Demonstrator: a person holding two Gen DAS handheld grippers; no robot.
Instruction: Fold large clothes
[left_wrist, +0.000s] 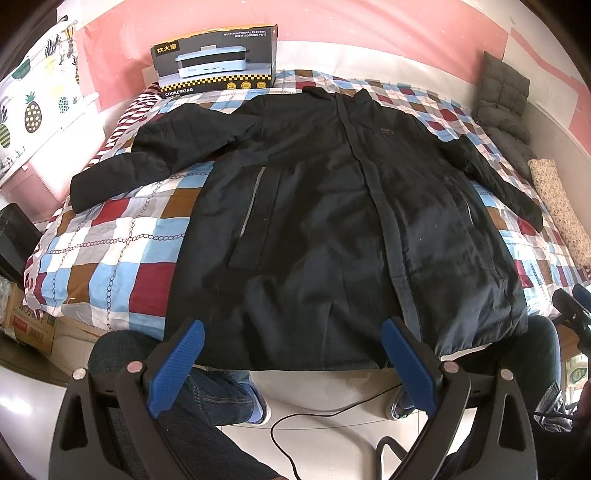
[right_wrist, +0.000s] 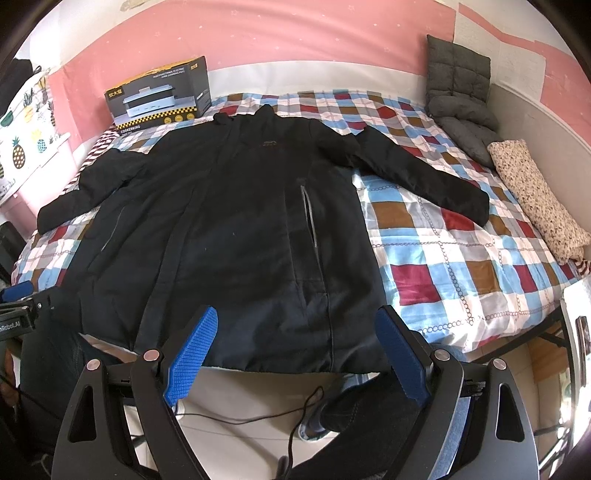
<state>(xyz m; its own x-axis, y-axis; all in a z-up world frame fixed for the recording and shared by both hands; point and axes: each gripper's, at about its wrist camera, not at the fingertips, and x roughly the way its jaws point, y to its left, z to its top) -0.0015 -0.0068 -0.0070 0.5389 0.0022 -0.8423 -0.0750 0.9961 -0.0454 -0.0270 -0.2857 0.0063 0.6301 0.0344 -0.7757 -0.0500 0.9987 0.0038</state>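
A large black padded coat (left_wrist: 317, 206) lies flat, front up, on a checked bedspread (left_wrist: 110, 243), collar at the far side, hem hanging over the near bed edge. Both sleeves are spread out sideways. It also shows in the right wrist view (right_wrist: 236, 229). My left gripper (left_wrist: 295, 332) is open and empty, held just before the hem. My right gripper (right_wrist: 297, 321) is open and empty, also just before the hem, toward the coat's right half. The right gripper's tip shows at the edge of the left wrist view (left_wrist: 572, 306).
A cooker box (left_wrist: 218, 61) stands at the bed's far left. A grey cushion (right_wrist: 461, 92) and a floral rolled cloth (right_wrist: 535, 195) lie along the right edge. A pink wall is behind. A cable (left_wrist: 295, 421) and the person's legs are on the floor below.
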